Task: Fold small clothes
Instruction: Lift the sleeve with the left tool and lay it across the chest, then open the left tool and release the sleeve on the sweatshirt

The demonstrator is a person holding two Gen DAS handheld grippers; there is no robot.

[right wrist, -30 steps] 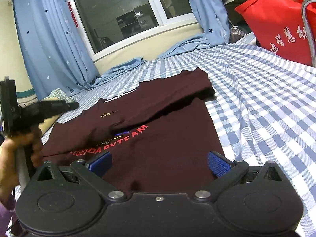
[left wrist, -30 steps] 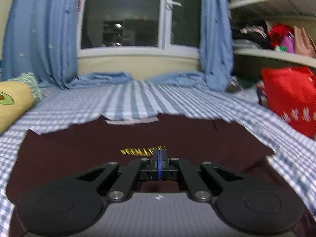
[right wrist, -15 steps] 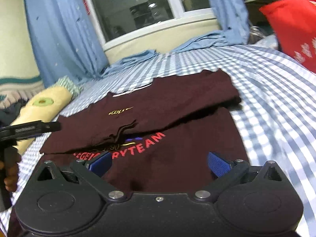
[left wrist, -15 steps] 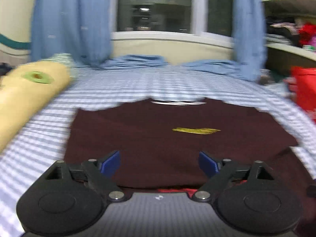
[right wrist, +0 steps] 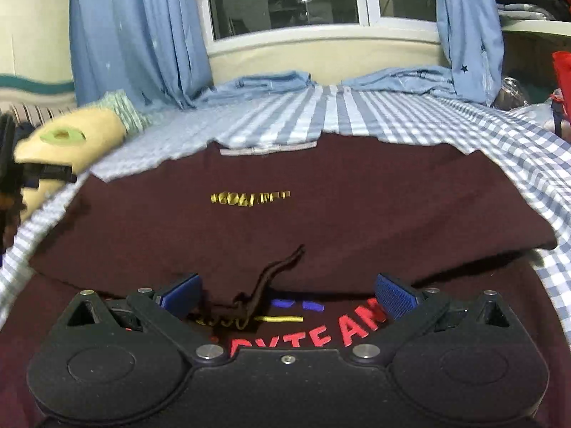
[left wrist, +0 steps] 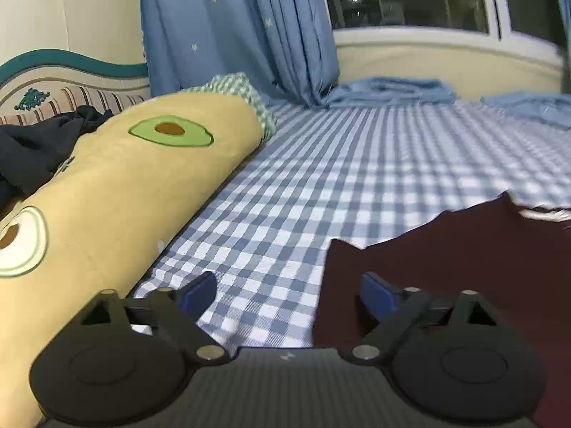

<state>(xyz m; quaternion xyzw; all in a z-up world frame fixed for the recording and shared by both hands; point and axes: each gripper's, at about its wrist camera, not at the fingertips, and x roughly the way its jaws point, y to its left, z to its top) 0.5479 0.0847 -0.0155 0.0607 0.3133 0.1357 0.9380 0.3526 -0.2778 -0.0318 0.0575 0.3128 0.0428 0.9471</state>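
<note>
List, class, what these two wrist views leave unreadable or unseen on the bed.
- Red lettering on the maroon T-shirt, right wrist view: start hidden by the right hand-held gripper and a folded layer.
- Gold print: too small to read.
- Left wrist view: T-shirt cut off by the right edge.
- Left hand-held gripper, right wrist view: blurred, cropped.

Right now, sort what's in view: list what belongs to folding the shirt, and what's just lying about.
For the job:
- dark maroon cotton T-shirt, top part folded down over its red lettering
- left tool, closing slightly, nothing between its pads
- right tool, open

Lying about:
- long yellow avocado-print bolster pillow
- crumpled black garment
- blue star-print curtains
</note>
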